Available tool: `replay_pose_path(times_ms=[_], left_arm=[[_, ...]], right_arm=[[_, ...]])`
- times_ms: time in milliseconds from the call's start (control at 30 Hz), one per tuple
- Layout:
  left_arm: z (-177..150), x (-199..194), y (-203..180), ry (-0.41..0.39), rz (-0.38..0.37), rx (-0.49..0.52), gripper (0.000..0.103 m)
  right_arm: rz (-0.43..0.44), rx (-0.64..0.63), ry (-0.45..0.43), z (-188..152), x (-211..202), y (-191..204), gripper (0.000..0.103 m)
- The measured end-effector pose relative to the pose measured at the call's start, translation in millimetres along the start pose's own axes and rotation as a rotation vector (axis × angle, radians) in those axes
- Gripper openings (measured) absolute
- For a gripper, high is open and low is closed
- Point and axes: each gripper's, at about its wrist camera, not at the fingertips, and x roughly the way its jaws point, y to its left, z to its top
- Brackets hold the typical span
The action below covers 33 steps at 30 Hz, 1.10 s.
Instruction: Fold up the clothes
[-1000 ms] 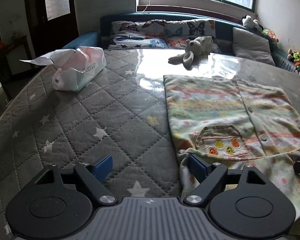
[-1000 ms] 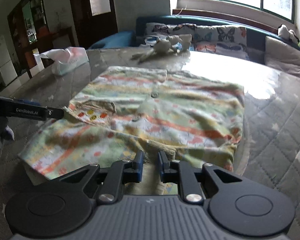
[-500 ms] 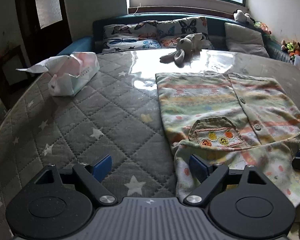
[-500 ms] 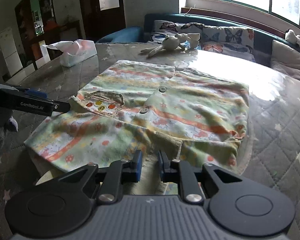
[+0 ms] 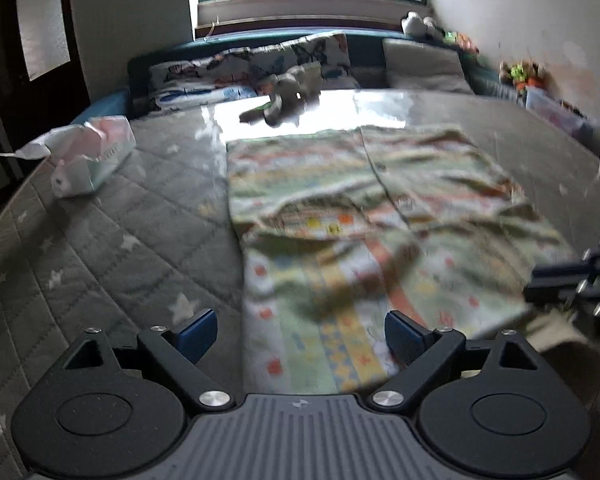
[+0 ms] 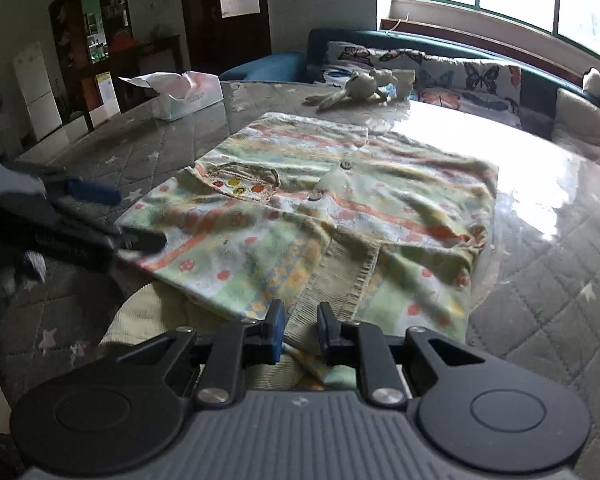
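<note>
A: Biggest first?
B: Quilted grey counter [image 6: 540, 320] with a glossy cover, sofa behind. On it my patterned shirt [image 6: 300, 200], spread flat, pocket side up, near hem hanging toward me off the front edge.
A: Hands?
B: My left hand-held gripper [image 5: 300, 334] is low and level at the shirt's left near edge, jaws wide apart, nothing between them; that view is blurred. My right hand-held gripper [image 6: 299, 330] sits level at the near hem, jaws nearly together, pinching a ribbed fold of the shirt.
A: Small stuff?
B: Tissue pack [image 6: 190, 94] far left, well apart from the shirt. Plush rabbit [image 6: 356, 84] near the far edge, just beyond the collar.
</note>
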Motion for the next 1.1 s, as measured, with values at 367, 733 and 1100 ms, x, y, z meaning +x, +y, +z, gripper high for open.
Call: replay_pose_path(times_ms=[367,733,1100], left_arm=[[3,-15,-7,-0.044,0.0,0.018,0.094],[-5,-9,-23,-0.009,-0.039,0.093,0.094],[-42,-48,-29,-0.074,-0.106,0.371,0.092]], right_arm=[[0.012,0.013,-0.013,-7,-10,-1,0.016],[0.015,-0.006,-0.009,-10,-18,-3,0.018],[-0.03,-0.149,0.049,-31,-40,2,0.034]])
